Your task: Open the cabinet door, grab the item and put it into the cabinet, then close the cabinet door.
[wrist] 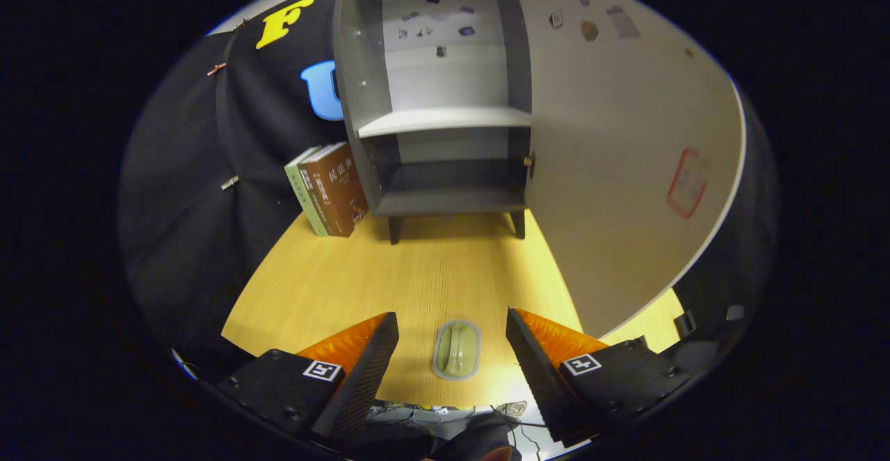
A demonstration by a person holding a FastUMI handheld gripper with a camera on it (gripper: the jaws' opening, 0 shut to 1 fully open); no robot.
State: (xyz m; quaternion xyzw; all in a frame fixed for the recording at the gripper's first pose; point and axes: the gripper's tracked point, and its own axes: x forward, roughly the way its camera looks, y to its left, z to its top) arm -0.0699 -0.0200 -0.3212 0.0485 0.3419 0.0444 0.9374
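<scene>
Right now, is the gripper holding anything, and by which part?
Nothing is held. The gripper is open, fingers spread on either side of the small green item on the table, not touching it.

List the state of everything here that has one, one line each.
Cabinet: upright on the table, both compartments bare.
Door: swung wide open.
Item: lying flat on the table between the fingers, untouched.
Gripper: open, fingers either side of the item.
Books: standing, leaning against the cabinet's side.
</scene>
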